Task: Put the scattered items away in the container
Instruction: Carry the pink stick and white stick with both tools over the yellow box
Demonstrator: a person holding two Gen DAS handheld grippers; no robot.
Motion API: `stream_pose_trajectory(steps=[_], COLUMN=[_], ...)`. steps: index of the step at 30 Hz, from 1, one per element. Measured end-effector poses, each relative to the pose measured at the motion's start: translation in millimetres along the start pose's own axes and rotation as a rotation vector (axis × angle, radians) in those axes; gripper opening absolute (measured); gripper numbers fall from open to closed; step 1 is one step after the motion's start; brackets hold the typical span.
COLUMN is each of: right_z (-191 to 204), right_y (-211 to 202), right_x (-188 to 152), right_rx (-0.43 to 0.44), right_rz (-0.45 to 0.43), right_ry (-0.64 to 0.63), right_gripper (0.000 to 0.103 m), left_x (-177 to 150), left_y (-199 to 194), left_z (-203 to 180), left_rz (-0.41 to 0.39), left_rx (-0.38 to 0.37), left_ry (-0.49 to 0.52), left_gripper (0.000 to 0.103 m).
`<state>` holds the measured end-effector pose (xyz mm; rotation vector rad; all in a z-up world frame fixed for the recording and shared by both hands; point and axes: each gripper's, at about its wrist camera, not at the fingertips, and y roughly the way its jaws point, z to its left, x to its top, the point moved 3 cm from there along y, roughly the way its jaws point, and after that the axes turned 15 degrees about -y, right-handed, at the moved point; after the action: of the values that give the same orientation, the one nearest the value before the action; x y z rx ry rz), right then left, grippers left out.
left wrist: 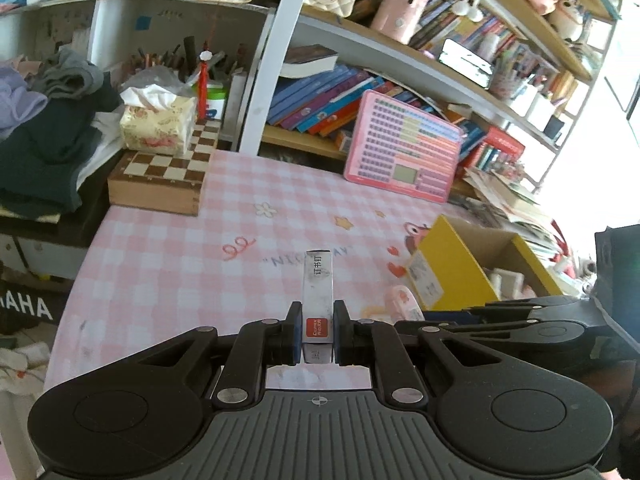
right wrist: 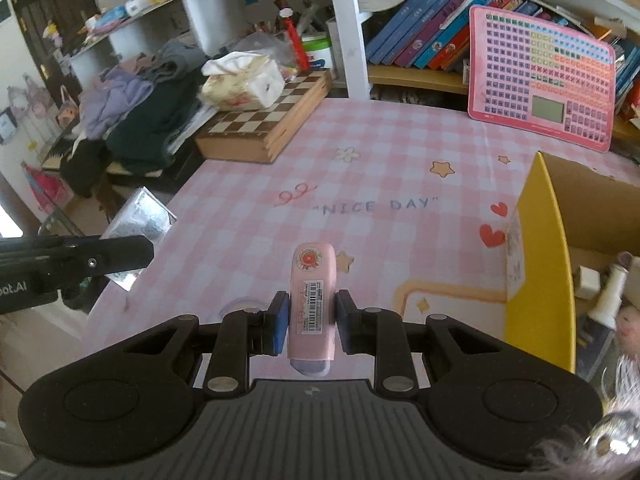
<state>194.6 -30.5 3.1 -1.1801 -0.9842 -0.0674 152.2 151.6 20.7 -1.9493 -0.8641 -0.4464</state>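
Note:
My left gripper [left wrist: 317, 330] is shut on a silver staple box [left wrist: 318, 292] with a red label, held above the pink checked tablecloth [left wrist: 200, 248]. My right gripper [right wrist: 312, 320] is shut on a pink correction-tape case [right wrist: 312, 300] with a barcode sticker. The yellow cardboard box [left wrist: 452, 268] stands to the right of both; in the right wrist view the yellow box [right wrist: 540, 264] holds a few small items. The right gripper's arm [left wrist: 520, 320] shows at the right of the left wrist view, the pink case's tip [left wrist: 404, 300] beside it. The left gripper's finger [right wrist: 100, 256] and the silver box [right wrist: 140, 220] appear at the left of the right wrist view.
A wooden chessboard box [left wrist: 160, 176] with a tissue pack [left wrist: 158, 124] on it sits at the back left, beside piled clothes [left wrist: 48, 132]. A pink keyboard toy [left wrist: 404, 148] leans against the bookshelf [left wrist: 400, 60] behind the table.

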Motion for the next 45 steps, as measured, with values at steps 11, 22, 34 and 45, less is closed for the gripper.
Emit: stream_pose_trajectory(steps=[11,22,34,45], right_z=[46.8,56.9,32.1,17.5], right_y=[-43.9,-83.1,-104.4,-109.5], right_x=[-51.4,-72.1,-111.8,-122.4], right_rx=[-0.012,-0.094,-0.161,-0.187], right_rz=[0.023,0.009,0.034,0.017], right_ry=[0.034,0.054,0.168,0.184], right_gripper=[0.023,0.023,0.023,0.023], left_x=[-47.6,-69.1,-79.3,-89.2], left_y=[-45.0,-52.6,-44.1,-36.1], left_z=[-7.1,-21.3,-38.7,-61.5], left_rz=[0.058,0.139,0.204,0.224], left_rx=[-0.066,-0.155,-0.199,-0.253], left_ry=[0.014,0.032,0.043,0.063], left_gripper=[0.013,0.013,0.013,0.013])
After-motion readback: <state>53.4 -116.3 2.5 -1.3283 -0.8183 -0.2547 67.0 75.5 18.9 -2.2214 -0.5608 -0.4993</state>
